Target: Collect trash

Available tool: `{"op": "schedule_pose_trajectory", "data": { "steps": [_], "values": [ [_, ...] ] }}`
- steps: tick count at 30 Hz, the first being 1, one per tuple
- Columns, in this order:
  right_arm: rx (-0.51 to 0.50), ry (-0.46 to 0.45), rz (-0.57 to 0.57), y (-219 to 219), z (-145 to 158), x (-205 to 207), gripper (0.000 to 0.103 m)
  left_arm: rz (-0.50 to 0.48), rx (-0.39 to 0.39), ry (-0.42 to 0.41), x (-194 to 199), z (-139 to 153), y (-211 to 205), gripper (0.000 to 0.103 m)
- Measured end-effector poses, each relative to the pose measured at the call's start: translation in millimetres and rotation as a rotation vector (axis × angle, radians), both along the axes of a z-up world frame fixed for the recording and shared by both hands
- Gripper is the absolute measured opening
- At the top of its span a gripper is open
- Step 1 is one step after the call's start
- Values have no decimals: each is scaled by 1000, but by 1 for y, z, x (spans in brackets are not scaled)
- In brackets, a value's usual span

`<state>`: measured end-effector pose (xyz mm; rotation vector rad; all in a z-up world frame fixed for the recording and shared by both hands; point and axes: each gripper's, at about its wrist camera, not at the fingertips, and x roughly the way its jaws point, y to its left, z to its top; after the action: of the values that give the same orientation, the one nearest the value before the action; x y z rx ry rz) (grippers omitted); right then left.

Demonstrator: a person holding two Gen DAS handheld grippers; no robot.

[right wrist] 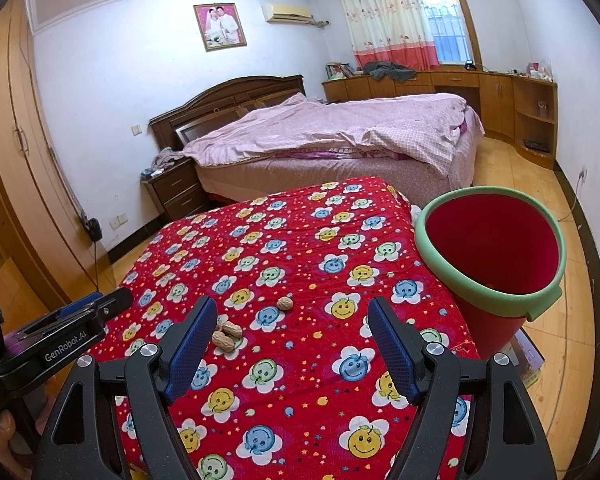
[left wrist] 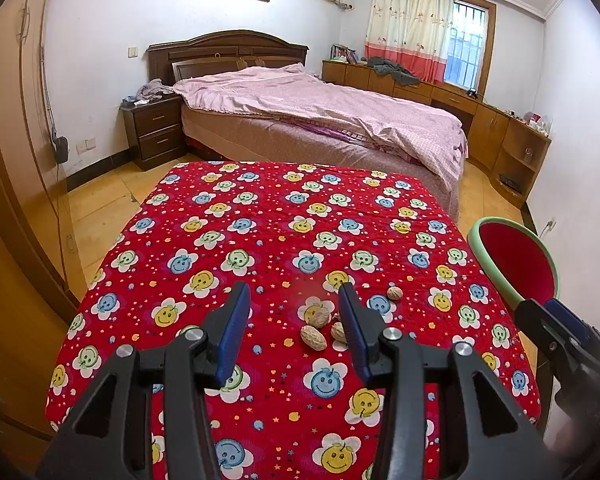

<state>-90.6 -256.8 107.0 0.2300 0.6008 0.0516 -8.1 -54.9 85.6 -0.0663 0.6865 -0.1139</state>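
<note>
- Both tongs are spread wide and hold nothing: the left gripper (left wrist: 294, 312) hovers low over a table covered in a red cloth (left wrist: 260, 232) printed with smiling flowers, and the right gripper (right wrist: 292, 328) hovers over the same cloth, a little to its right.
- Trash to collect is a small cluster of peanut shells (left wrist: 320, 326) plus one walnut (left wrist: 395, 293), all lying loose on the cloth.
- From the left tongs, the cluster sits just ahead, between the blue finger pads but hard against the right-hand one, which covers part of it; the walnut lies just beyond that pad's tip, to its right.
- From the right tongs, the same peanut shells (right wrist: 226, 334) lie beside the left-hand pad, partly behind it, and the walnut (right wrist: 285, 303) sits ahead, between the fingers but nearer the left one.
- A red bin with a green rim (right wrist: 488, 240) stands off the table's edge, ahead and to the right of the right tongs; from the left tongs it shows at the far right.
- Something pale may lie at the bottom of the bin, but it is too hidden to tell.
- Judging by this, the collecting looks barely begun, or only partly done: every visible piece remains on the cloth, none is gripped, and each still has to be picked up and dropped into the bin.
</note>
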Motion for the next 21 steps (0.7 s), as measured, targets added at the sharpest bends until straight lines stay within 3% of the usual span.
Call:
{"op": "schedule_pose_trajectory", "data": {
  "steps": [21],
  "values": [
    [-5, -7, -1, 2, 1, 0, 78, 1, 0, -1, -1, 1, -1, 46]
  ]
}}
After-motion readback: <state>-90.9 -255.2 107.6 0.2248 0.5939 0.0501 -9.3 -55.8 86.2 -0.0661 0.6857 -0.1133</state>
